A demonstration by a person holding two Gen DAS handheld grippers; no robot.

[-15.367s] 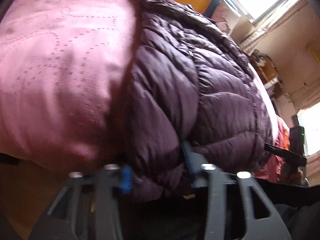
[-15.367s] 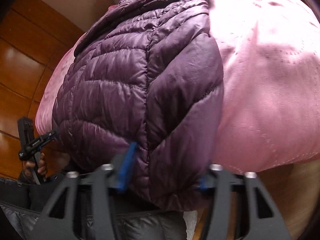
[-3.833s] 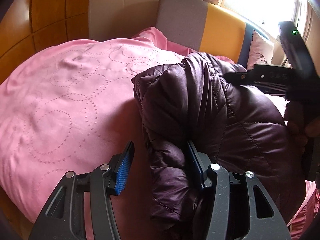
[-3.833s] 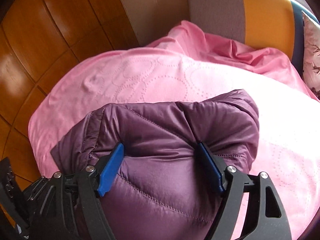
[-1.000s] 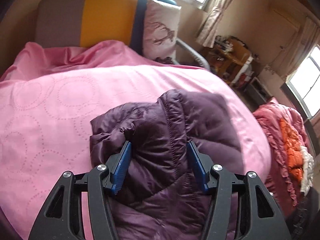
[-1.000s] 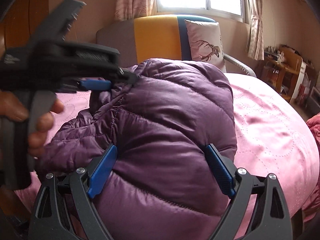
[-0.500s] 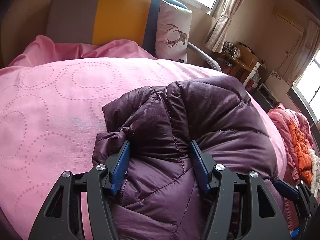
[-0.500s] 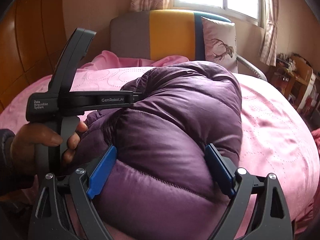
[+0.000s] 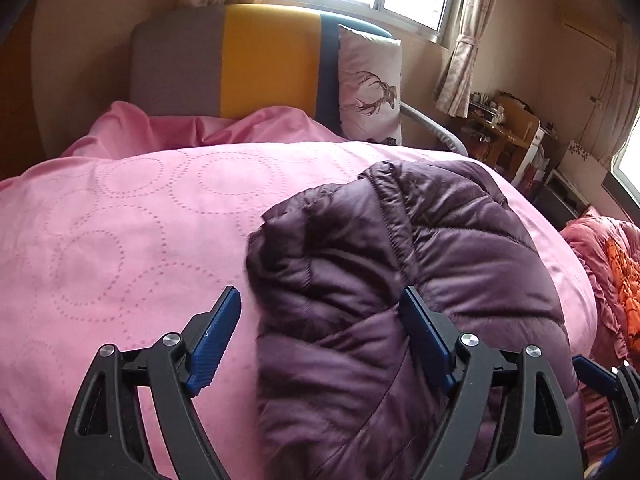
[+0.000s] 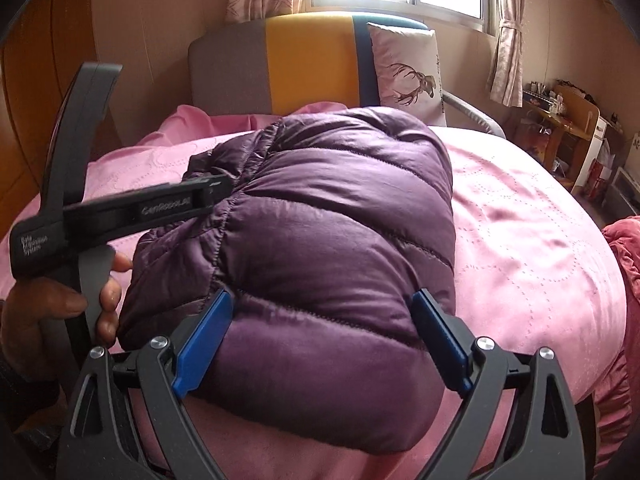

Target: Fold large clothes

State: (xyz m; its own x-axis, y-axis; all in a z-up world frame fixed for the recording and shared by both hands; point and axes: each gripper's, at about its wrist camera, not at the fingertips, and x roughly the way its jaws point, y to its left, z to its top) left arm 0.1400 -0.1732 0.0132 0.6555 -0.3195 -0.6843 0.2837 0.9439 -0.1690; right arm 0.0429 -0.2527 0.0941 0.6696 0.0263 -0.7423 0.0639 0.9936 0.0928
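Observation:
A purple quilted down jacket (image 9: 400, 280) lies folded in a thick bundle on the pink bed cover (image 9: 120, 240). My left gripper (image 9: 324, 340) is open; its left pad is over the bare cover and its right pad rests against the jacket. The left gripper also shows in the right wrist view (image 10: 204, 188) beside the bundle's left side. My right gripper (image 10: 320, 344) is open, its blue pads straddling the near end of the jacket (image 10: 332, 248) without squeezing it.
A grey, yellow and blue headboard (image 9: 260, 60) and a deer pillow (image 9: 372, 88) stand at the back. A red and orange blanket (image 9: 616, 264) lies at the right. Shelves and a desk (image 10: 568, 128) stand past the bed's right edge.
My left gripper has opened and let go of the jacket fold; its jaws now stand wide. The jacket has settled onto the bed. The right gripper stays open around the near end.

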